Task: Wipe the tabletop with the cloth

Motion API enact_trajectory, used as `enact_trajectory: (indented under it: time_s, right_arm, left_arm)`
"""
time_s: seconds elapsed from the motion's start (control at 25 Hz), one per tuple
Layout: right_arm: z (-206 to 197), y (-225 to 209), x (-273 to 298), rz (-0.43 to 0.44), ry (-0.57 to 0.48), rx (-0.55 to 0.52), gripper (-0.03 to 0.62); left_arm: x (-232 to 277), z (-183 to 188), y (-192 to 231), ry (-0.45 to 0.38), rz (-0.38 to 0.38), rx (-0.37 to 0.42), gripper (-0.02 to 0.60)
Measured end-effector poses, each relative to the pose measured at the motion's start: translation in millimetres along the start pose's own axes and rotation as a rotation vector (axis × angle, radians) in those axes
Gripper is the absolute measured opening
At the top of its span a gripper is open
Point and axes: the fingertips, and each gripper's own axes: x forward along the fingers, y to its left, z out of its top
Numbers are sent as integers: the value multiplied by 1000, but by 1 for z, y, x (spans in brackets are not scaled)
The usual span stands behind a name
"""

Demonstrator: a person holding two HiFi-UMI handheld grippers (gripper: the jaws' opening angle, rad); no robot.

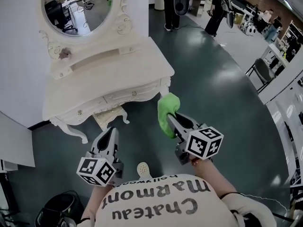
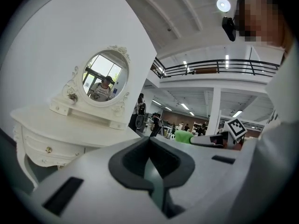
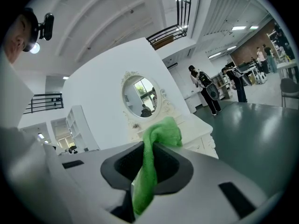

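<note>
A white dressing table (image 1: 142, 63) with an oval mirror (image 1: 78, 6) stands against the white wall ahead of me. My right gripper (image 1: 170, 115) is shut on a green cloth (image 1: 167, 111), held in the air just off the table's front right corner. The cloth (image 3: 149, 162) hangs down between the closed jaws in the right gripper view, with the table (image 3: 198, 125) behind it. My left gripper (image 1: 111, 130) is shut with nothing in it, low in front of the table's drawers. From the left gripper view the tabletop (image 2: 70, 129) lies to the left.
A small dark ornament (image 1: 64, 54) sits on the table's raised back shelf. A cream stool (image 1: 110, 116) is tucked under the table. Several people (image 1: 171, 6) stand farther back on the dark green floor. A black chair (image 1: 263, 70) is at the right, and a black bag (image 1: 59, 207) lies near my feet.
</note>
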Motion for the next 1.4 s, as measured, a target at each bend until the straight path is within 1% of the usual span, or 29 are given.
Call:
enact_trajectory:
  time_s: [0.16, 0.4, 0.6, 0.84, 1.04, 1.2, 1.4]
  right_arm:
    - [20, -7, 33, -6, -18, 5, 71]
    - [36, -16, 74, -30, -43, 9, 71]
    - [36, -20, 100, -47, -38, 5, 71]
    - [22, -39, 123, -71, 4, 33, 71]
    - [16, -50, 151, -70, 45, 46, 71]
    - [21, -57, 179, -49, 72, 32, 71]
    - [42, -74, 225, -20, 81, 24, 71]
  left_arm:
    - [29, 17, 23, 6, -22, -22, 8]
    - [60, 35, 57, 11, -47, -18, 8]
    - [74, 44, 85, 11, -48, -22, 8]
    - [89, 33, 103, 32, -41, -47, 8]
    - [99, 21, 124, 68, -13, -77, 9]
    - [115, 29, 143, 46, 14, -90, 9]
    - [142, 44, 169, 31, 57, -96, 8]
